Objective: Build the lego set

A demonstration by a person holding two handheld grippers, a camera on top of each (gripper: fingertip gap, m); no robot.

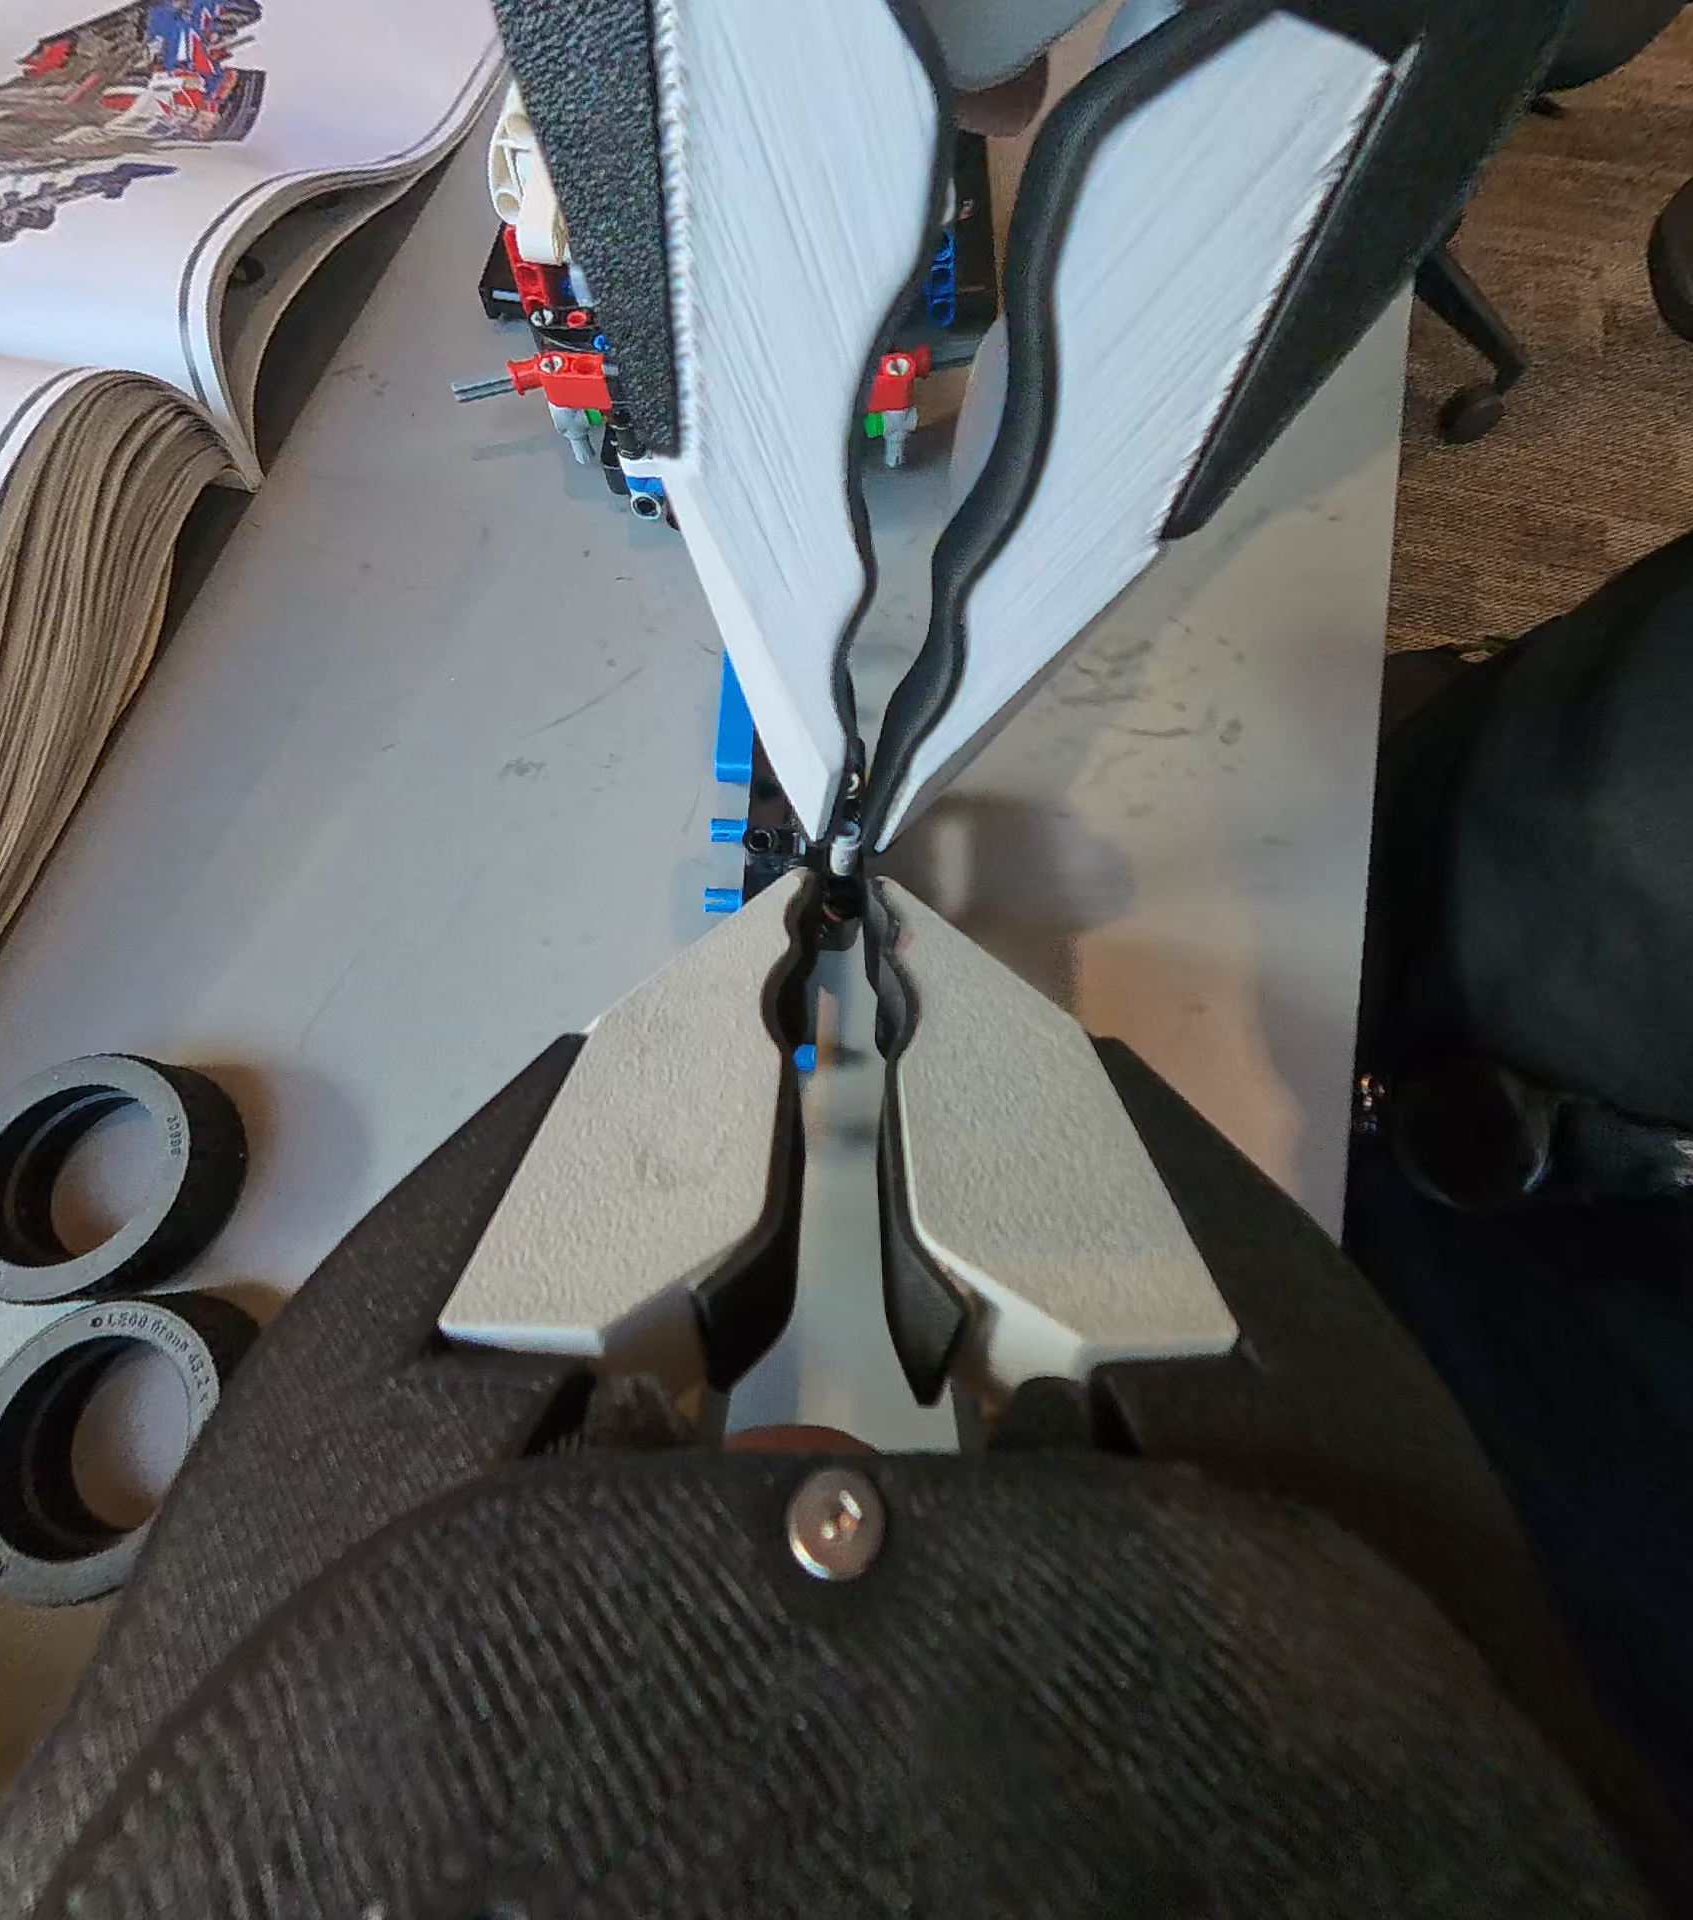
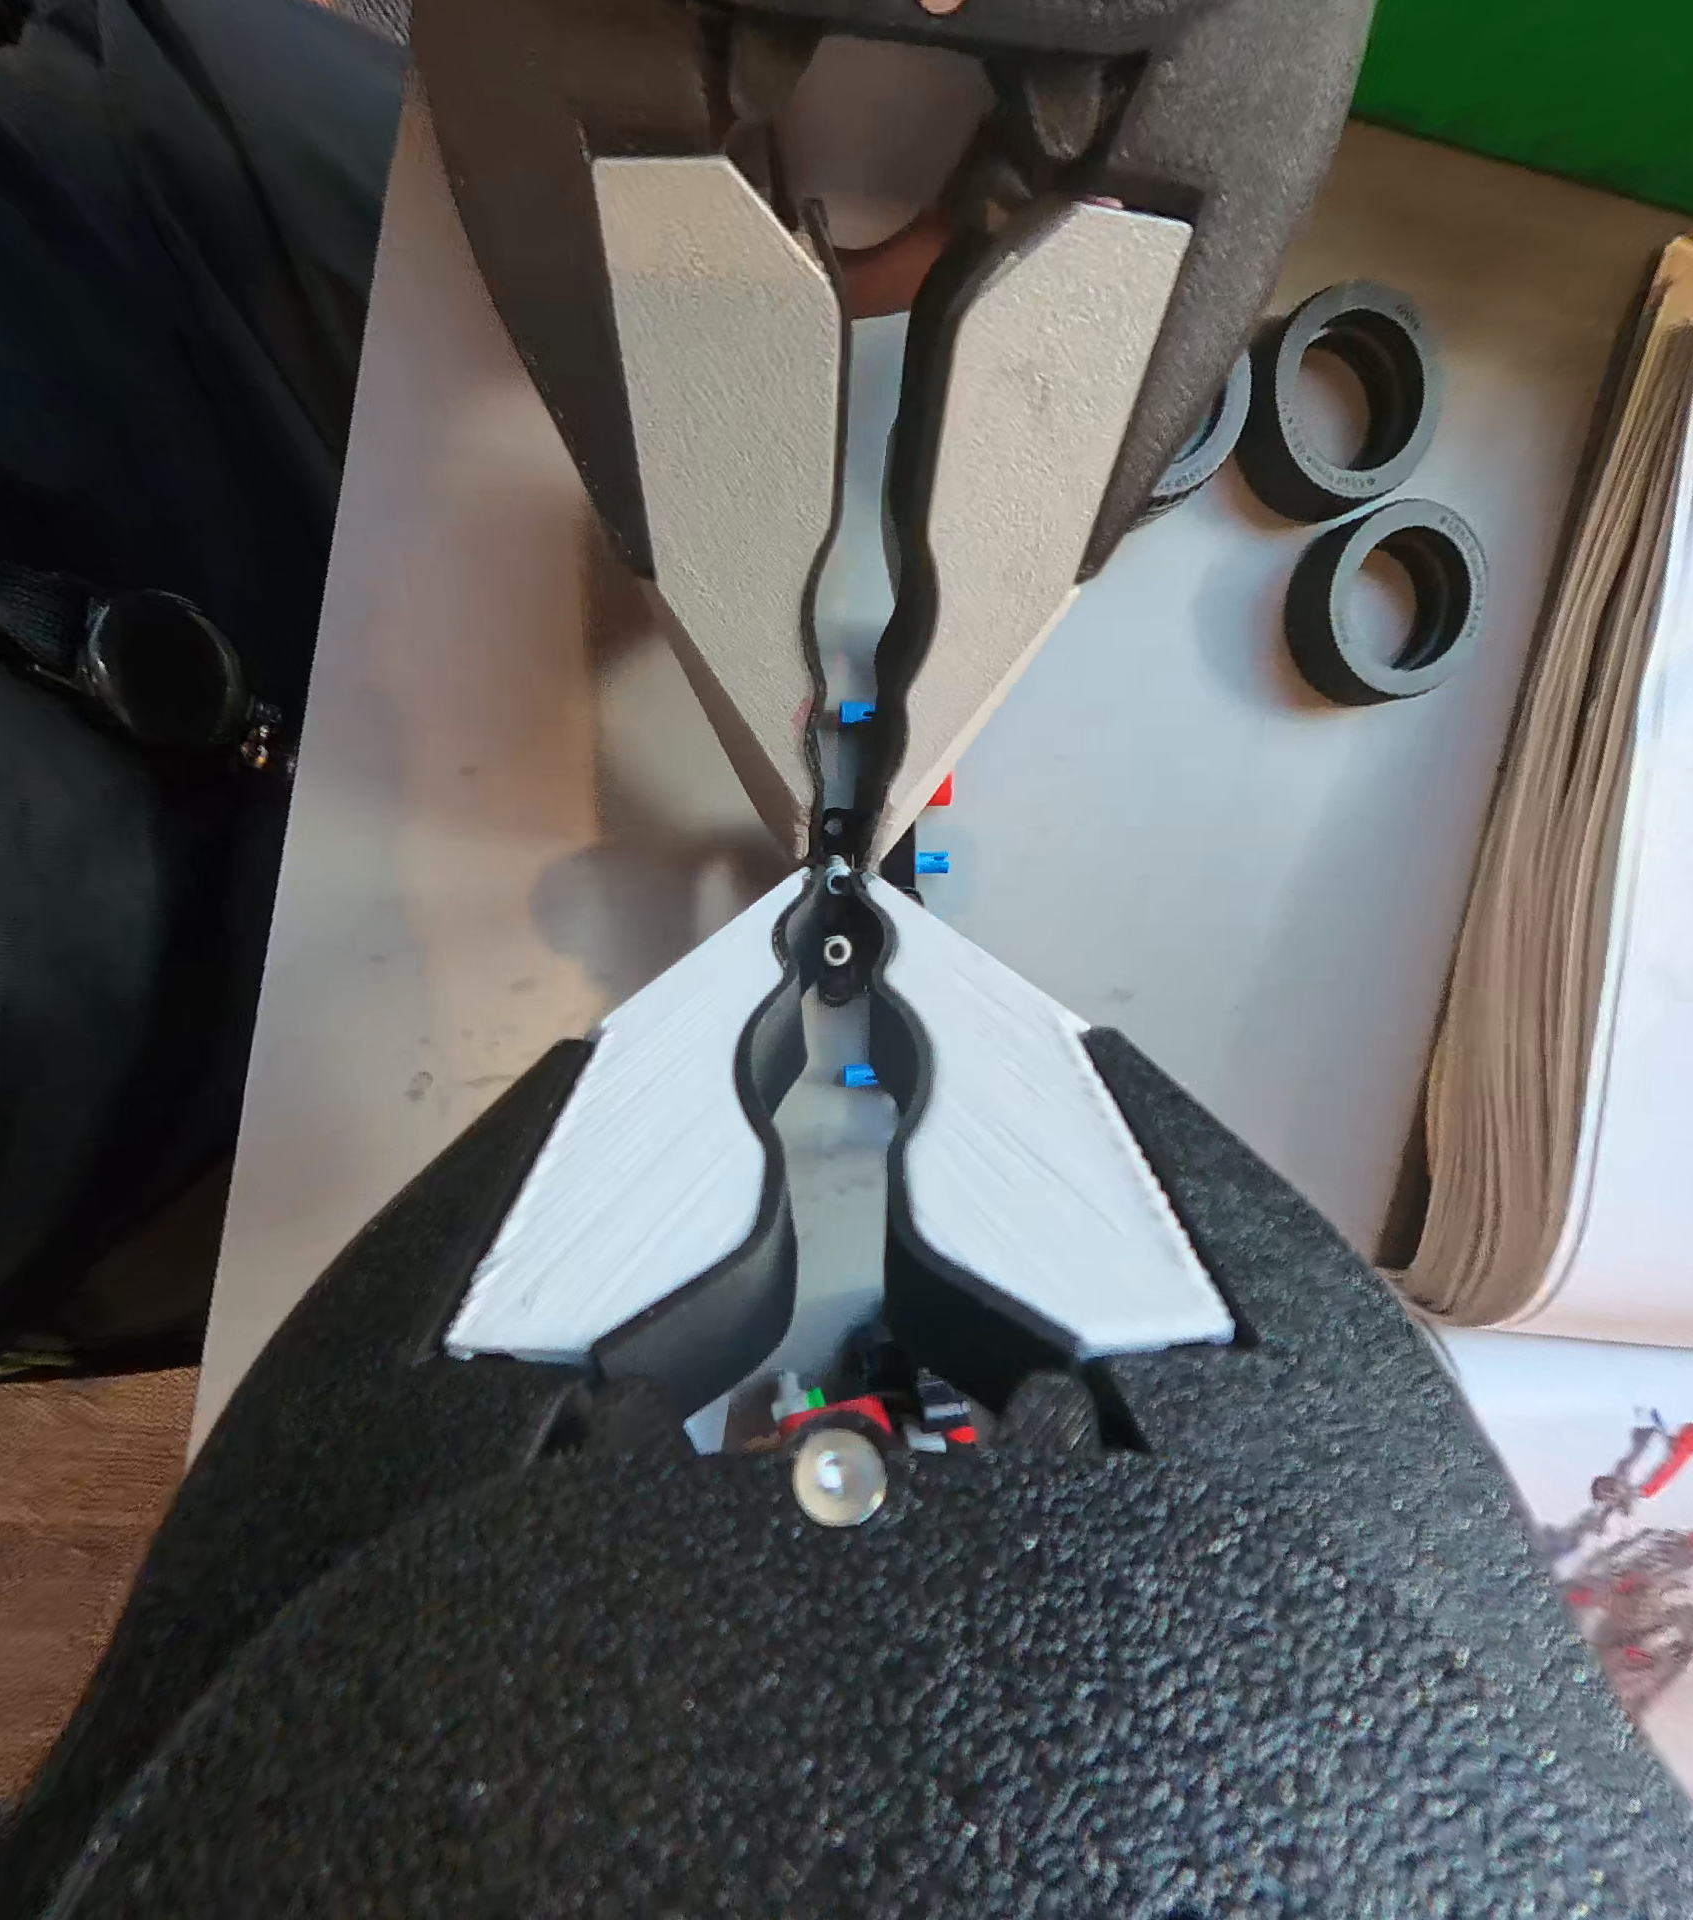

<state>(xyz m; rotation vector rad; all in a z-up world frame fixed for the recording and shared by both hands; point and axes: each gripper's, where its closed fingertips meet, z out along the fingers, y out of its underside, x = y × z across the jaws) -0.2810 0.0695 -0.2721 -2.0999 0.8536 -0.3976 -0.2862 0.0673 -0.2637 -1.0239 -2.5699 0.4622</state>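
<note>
My left gripper (image 1: 837,902), with grey fingers, and my right gripper (image 1: 850,831), with white fingers, meet tip to tip above the white table (image 1: 468,727). Both are shut on a small black lego assembly (image 1: 769,844) with blue pins (image 1: 722,828). A light grey pin (image 1: 847,847) shows between the right tips. In the right wrist view the right gripper (image 2: 837,894) grips the black piece (image 2: 837,951) and the left gripper (image 2: 837,831) comes in from above. Most of the assembly is hidden by the fingers.
A larger red, black and blue lego build (image 1: 561,364) stands behind the right gripper. Black tyres (image 1: 94,1174) (image 1: 78,1444) lie at the left. An open instruction booklet (image 1: 42,312) is at the far left. The table edge (image 1: 1372,831) and a person's dark clothing are at the right. Left and right tips are no more than a few centimetres apart.
</note>
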